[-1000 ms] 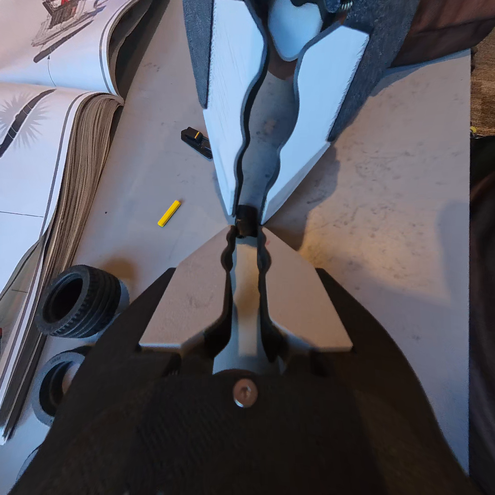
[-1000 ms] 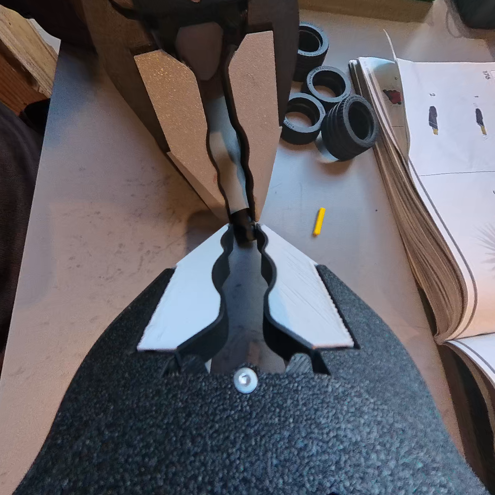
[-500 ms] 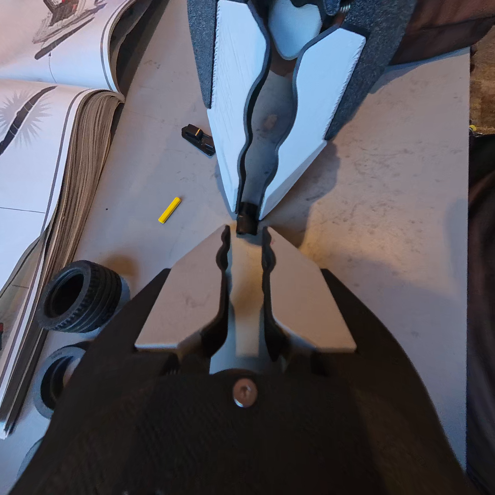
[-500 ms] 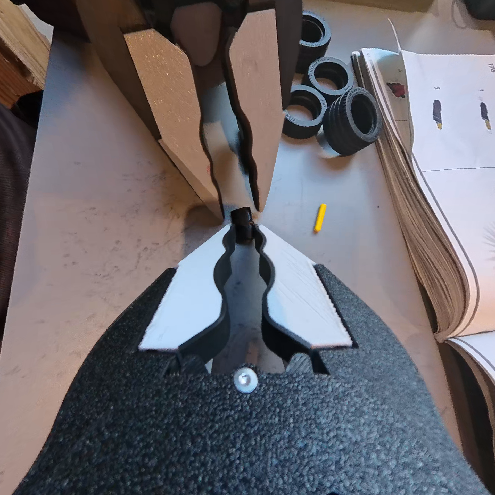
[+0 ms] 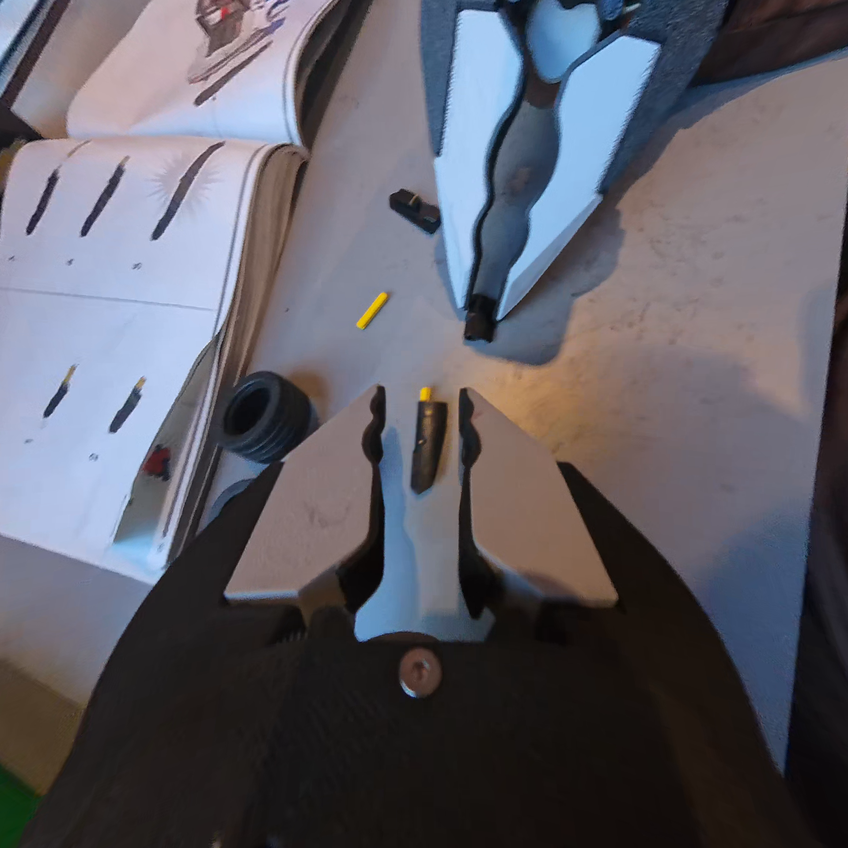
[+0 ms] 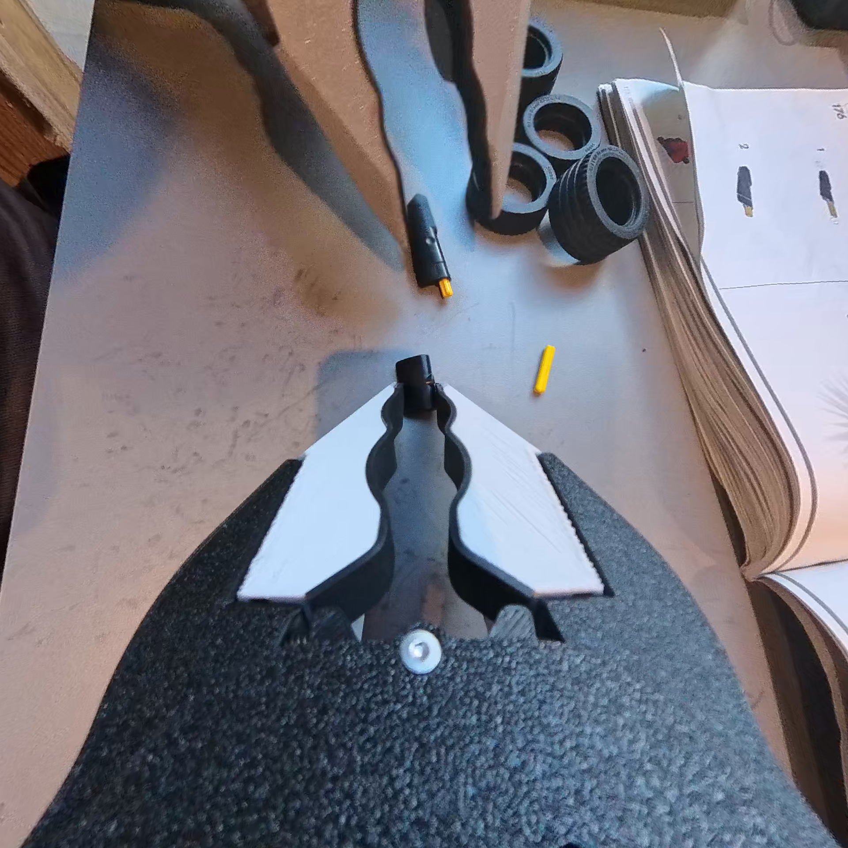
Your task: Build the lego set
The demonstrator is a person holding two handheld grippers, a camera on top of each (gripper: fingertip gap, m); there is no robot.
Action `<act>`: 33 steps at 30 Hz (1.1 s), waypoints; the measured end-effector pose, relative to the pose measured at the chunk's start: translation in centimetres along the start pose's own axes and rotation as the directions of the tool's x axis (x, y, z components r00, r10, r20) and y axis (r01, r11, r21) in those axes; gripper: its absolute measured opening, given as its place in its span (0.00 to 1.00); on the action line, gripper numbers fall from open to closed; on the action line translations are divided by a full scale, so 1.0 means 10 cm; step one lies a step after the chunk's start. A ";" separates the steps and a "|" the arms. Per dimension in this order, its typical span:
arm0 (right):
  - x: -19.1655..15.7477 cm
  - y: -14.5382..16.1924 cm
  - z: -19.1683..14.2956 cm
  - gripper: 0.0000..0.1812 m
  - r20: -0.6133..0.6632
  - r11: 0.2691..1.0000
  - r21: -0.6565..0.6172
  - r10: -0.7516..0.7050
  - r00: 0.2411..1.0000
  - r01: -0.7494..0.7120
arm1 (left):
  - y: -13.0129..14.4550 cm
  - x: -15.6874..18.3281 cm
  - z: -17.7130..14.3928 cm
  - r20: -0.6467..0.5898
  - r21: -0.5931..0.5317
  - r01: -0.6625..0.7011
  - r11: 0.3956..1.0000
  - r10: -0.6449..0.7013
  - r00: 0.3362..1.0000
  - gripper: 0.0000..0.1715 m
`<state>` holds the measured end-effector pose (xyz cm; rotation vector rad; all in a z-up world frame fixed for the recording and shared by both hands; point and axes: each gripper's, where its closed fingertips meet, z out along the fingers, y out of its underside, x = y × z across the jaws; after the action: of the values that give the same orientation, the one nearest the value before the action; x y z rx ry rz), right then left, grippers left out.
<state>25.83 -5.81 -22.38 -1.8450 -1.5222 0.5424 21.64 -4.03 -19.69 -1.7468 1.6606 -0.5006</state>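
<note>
My left gripper is open and empty above the grey table. A long black lego piece with a yellow pin in its end lies on the table between its fingers, touching neither. My right gripper is shut on a small black lego piece that sticks out past its tips. It also shows in the left wrist view, opposite the left gripper. In the right wrist view the left gripper hangs open over the long black piece.
A loose yellow pin lies on the table. Another black piece lies farther off. Several black tyres sit beside the open instruction booklet. The table edge is close by. My hands' fingertips stand some 6 cm from each other.
My left gripper has opened wide and drawn back from the right gripper. The long black piece with the yellow pin now lies on the table. The right gripper still holds the small black piece.
</note>
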 end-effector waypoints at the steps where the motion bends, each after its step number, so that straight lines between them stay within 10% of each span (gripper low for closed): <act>1: 0.00 0.00 0.00 0.07 -0.002 1.000 0.000 -0.003 1.000 0.003 | 0.04 -0.05 -0.01 0.008 -0.008 0.010 1.000 -0.010 1.000 0.17; 33: -0.01 0.00 0.01 0.06 0.086 0.997 0.006 0.076 0.993 -0.077 | 0.22 0.11 0.18 -0.185 -0.035 0.021 0.999 -0.028 0.982 0.06</act>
<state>25.72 -5.91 -22.46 -1.9011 -1.5061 0.6709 21.40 -4.66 -22.61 -1.7922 1.7858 -0.6684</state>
